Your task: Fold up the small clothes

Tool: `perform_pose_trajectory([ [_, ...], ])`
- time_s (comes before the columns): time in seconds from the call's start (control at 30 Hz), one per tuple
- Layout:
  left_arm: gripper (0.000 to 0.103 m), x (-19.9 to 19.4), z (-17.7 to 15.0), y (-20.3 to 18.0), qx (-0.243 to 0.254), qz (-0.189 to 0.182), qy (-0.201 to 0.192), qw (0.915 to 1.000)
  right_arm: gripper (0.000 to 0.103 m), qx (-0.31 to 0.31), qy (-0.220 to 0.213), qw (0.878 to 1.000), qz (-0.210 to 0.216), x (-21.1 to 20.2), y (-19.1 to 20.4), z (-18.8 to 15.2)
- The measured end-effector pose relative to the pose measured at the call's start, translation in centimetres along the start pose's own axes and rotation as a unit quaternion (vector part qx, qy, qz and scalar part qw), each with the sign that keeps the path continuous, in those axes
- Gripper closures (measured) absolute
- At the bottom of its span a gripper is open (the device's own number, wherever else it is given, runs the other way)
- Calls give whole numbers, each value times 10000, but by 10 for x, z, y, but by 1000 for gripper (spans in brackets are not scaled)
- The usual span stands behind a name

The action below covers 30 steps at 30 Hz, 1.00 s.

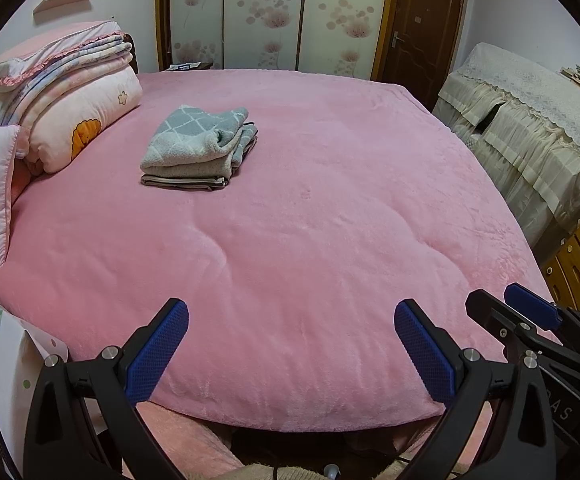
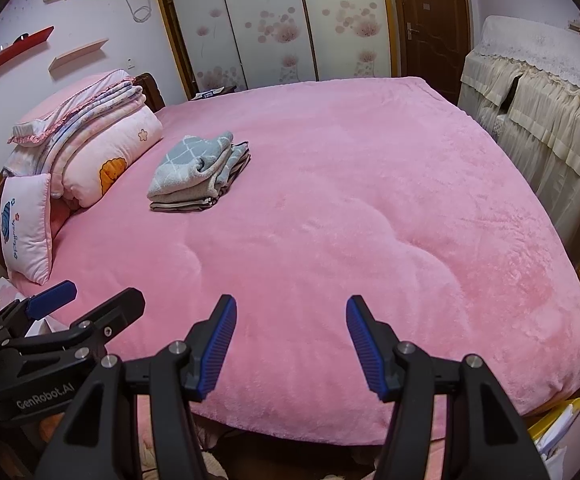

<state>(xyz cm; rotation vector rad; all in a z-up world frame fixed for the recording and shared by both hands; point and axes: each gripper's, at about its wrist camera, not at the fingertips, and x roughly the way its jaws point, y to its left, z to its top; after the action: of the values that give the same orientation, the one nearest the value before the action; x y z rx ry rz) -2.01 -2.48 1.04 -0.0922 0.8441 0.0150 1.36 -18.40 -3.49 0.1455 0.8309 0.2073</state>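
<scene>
Folded clothes stack [image 1: 198,148] on bed [image 1: 329,220], far left, near bedding pile [image 1: 74,92]. Left hand-held gripper [image 1: 291,344] wide apart, empty; right hand-held gripper [image 2: 291,340] half open, empty. Folding looks done; no loose garment visible to reach for.

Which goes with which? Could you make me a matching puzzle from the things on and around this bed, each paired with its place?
Things:
1. folded clothes stack
2. rolled quilt
3. small pillow
4. brown door

Places:
A. propped at the bed's left edge
B. far wall, right of the wardrobe
C. alone on the pink blanket
D. under the folded bedding pile

Pairs: 1-C, 2-D, 3-A, 4-B
</scene>
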Motion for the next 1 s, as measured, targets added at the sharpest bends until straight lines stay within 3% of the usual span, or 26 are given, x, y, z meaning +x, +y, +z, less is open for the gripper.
perform_pose_trajectory([
  [1.0, 1, 1, -2, 0, 52, 33, -3, 10000, 45, 3, -5, 10000, 1, 1, -2, -1],
])
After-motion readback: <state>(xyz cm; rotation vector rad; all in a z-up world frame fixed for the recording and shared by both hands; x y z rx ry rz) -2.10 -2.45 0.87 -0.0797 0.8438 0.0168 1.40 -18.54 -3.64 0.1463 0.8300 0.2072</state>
